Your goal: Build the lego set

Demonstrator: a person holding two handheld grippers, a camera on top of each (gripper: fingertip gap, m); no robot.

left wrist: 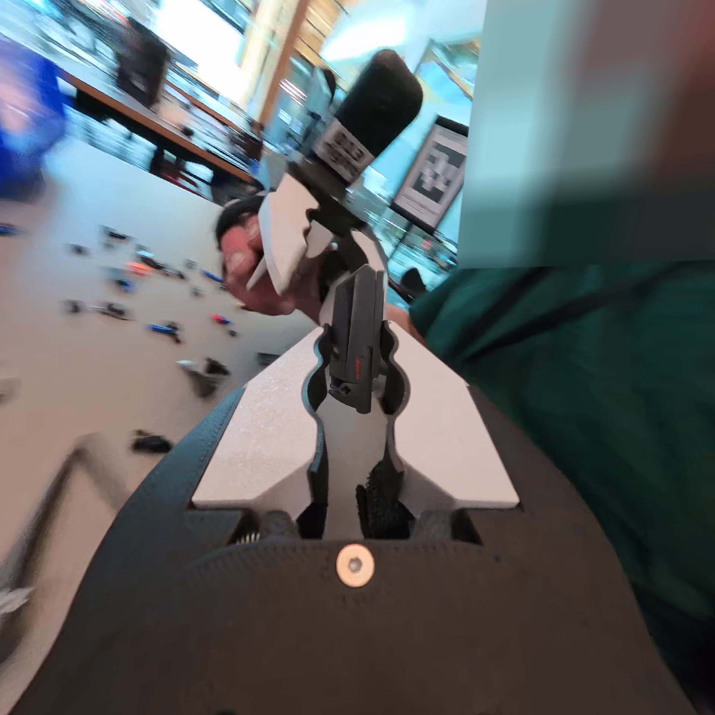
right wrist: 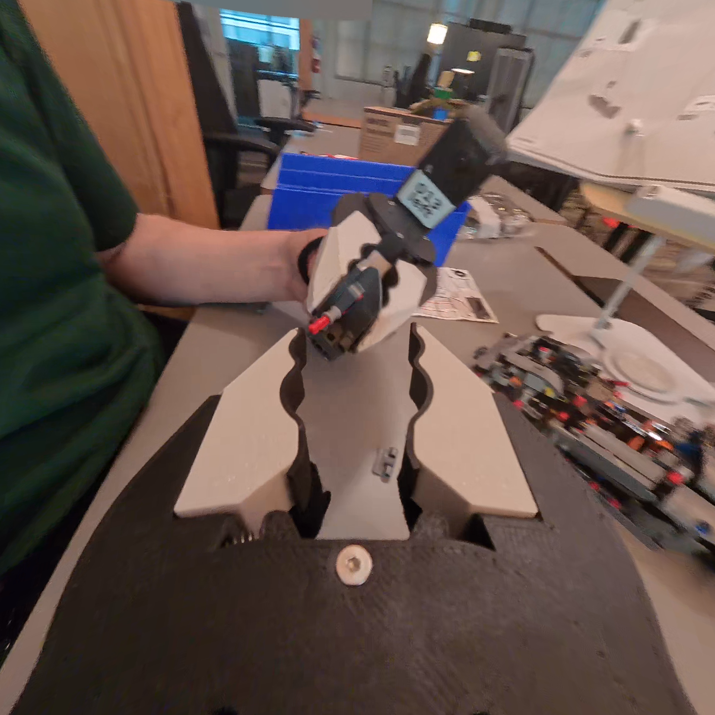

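My left gripper (left wrist: pixel 356 332) is shut on a dark grey lego sub-assembly (left wrist: pixel 358 348) with a small red marking, held upright above the table. In the right wrist view the same gripper (right wrist: pixel 350 327) holds that assembly (right wrist: pixel 348 305), and a red pin (right wrist: pixel 319 324) sticks out of its end. My right gripper (right wrist: pixel 355 332) is open and empty, and its fingertips flank the held assembly without touching it. It also shows in the left wrist view (left wrist: pixel 329 267), held by a hand. A large, partly built grey lego model (right wrist: pixel 580 418) lies on the table to the right.
A small grey piece (right wrist: pixel 385 464) lies on the grey table (right wrist: pixel 522 278) under my right gripper. Beyond are an instruction booklet (right wrist: pixel 456 298), a blue bin (right wrist: pixel 348 193) and a white lamp base (right wrist: pixel 638 360). Loose pieces (left wrist: pixel 154 301) are scattered on the left. A person in a green shirt (left wrist: pixel 580 387) is close by. Both grippers' tips are close together, under 4 cm apart.
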